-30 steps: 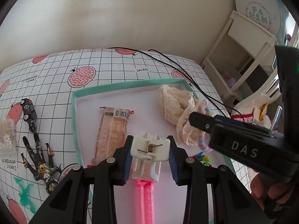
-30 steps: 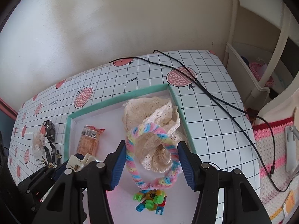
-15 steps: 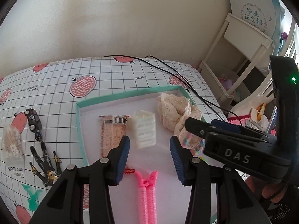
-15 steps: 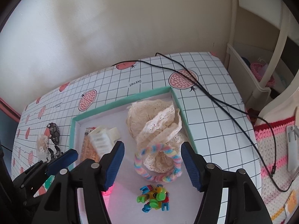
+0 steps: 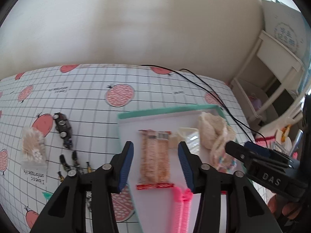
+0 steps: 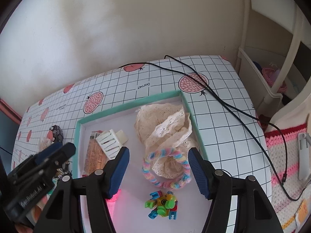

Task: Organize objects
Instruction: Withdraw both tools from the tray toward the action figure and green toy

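A teal-rimmed white box (image 6: 134, 103) (image 5: 167, 110) lies on the gridded tablecloth. Inside it are a cream lace cloth (image 6: 165, 124) (image 5: 210, 130), a pastel braided ring (image 6: 165, 167), a white hair clip (image 6: 110, 141) (image 5: 186, 136), an orange snack packet (image 5: 154, 155) (image 6: 93, 155), a pink comb (image 5: 181, 209) and a colourful block toy (image 6: 162, 203). My left gripper (image 5: 155, 165) hangs open above the packet, holding nothing. My right gripper (image 6: 157, 167) is open above the ring. Left of the box lie a black toy car (image 5: 63, 129), a cotton-swab bag (image 5: 33, 147) and a dark figure (image 5: 75, 165).
A black cable (image 6: 223, 101) runs across the table's right side and drops over the edge. A white shelf unit (image 6: 272, 73) stands at the right, with a crocheted striped cloth (image 6: 285, 167) below it. A wall bounds the table's far edge.
My left gripper let go of the white hair clip, which now lies in the box, and swung left. My right gripper released the braided ring onto the lace cloth. Both grippers rose.
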Available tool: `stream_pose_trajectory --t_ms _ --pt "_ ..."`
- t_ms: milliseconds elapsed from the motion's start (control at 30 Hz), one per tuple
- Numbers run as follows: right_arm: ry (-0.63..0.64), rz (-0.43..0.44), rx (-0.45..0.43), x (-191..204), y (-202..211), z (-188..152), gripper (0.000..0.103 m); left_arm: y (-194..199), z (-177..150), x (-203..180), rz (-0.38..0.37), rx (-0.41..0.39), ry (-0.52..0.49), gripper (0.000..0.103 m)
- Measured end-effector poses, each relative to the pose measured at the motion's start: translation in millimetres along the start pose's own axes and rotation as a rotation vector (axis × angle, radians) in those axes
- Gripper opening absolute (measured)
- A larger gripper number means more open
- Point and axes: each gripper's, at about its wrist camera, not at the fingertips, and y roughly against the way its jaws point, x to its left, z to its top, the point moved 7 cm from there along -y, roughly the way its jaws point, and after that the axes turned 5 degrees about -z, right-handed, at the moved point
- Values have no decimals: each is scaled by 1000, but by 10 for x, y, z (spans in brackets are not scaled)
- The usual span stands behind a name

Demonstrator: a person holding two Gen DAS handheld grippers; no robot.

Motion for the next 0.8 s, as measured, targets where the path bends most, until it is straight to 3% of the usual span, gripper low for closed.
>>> stream_pose_trajectory --t_ms 167,233,400,467,800 --pt "7 -2 -8 33 -10 -5 78 46 33 163 43 -22 26 68" --pt "14 -1 -8 50 -17 -12 79 62 50 207 58 -36 32 83" --pt "27 -2 -14 86 -23 -17 97 94 83 283 66 -51 50 96" --pt "27 -2 -20 93 -19 -9 103 106 89 304 72 -56 48 98" --pt "42 -14 -25 168 -32 -16 103 122 95 360 75 -60 52 100"
